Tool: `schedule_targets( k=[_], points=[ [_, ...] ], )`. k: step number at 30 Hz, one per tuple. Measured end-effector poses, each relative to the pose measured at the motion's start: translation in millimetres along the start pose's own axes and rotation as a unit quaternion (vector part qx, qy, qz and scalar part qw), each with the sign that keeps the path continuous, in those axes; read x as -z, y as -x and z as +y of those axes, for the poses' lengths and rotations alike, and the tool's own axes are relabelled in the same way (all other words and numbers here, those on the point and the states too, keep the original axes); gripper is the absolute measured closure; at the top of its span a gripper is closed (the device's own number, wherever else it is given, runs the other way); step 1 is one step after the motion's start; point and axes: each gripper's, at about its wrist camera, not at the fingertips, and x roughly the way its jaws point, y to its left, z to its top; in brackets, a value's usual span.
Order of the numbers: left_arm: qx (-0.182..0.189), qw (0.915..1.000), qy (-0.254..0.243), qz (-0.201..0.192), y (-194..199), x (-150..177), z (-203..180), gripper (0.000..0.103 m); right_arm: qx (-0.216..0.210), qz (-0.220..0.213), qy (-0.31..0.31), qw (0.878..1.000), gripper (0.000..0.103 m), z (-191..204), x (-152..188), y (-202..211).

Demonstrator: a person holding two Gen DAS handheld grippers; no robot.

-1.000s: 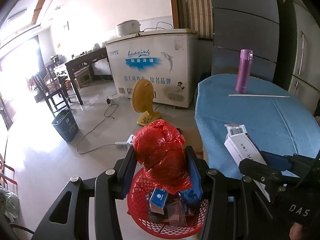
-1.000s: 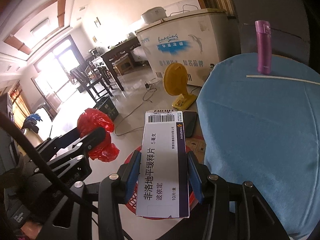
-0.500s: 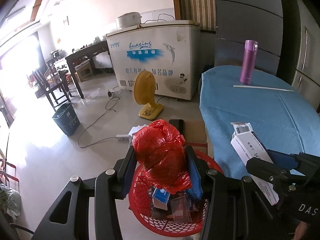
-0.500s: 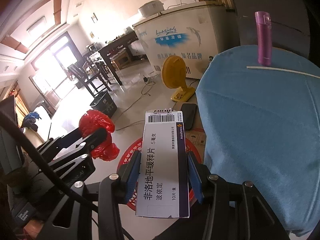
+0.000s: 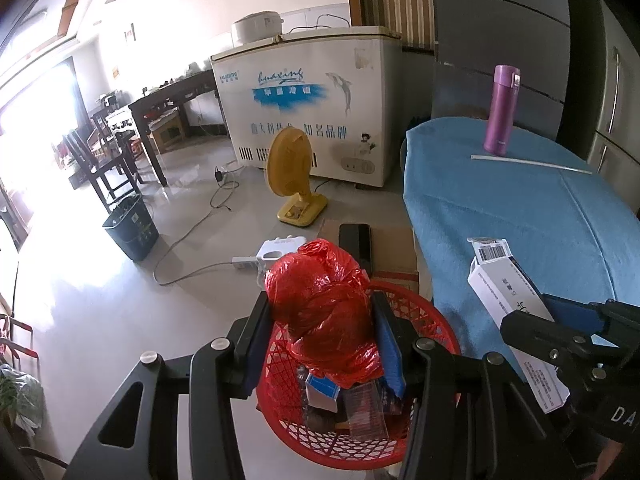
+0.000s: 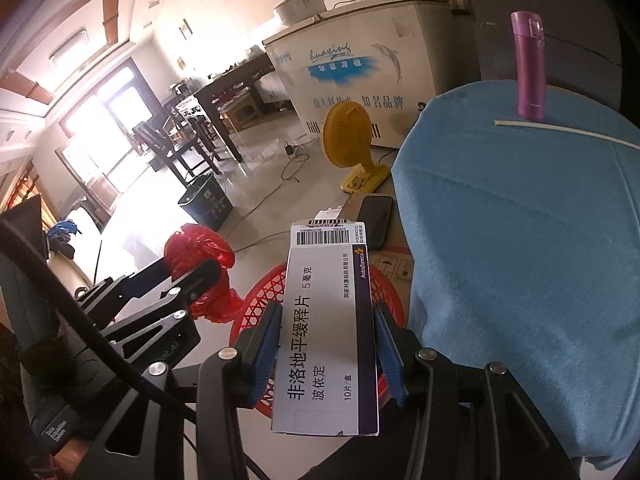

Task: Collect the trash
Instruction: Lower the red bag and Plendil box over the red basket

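two grippers, one item each: the left gripper (image 5: 320,344) clamps one red plastic bag (image 5: 324,312) above one red basket (image 5: 432,320), the right gripper (image 6: 326,344) one white medicine box (image 6: 326,328).

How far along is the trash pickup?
Done: red basket already holds some boxes and wrappers. In hand: left gripper holds a red plastic bag over it; right gripper holds a white medicine box. Left: drop both; white straw is on the table.
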Motion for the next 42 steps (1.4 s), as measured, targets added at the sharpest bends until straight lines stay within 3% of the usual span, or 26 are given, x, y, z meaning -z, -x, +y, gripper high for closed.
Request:
schedule_targets(
  k=[34,38,42],
  points=[
    [0.013,0.9987,0.001,0.049,-34.1,15.4,1.1,0.052,-0.010,0.011,-0.013,1.000,0.053,-3.5,-5.6,-21.8],
    [0.027,0.9978,0.006,0.060,-41.7,15.5,3.6,0.051,-0.024,0.010,-0.027,0.999,0.053,-9.0,-10.6,-27.5],
    [0.069,0.9937,0.026,0.084,-56.3,15.9,8.4,0.051,-0.039,0.011,-0.047,0.998,0.053,-14.8,-14.9,-33.3]
  ],
)
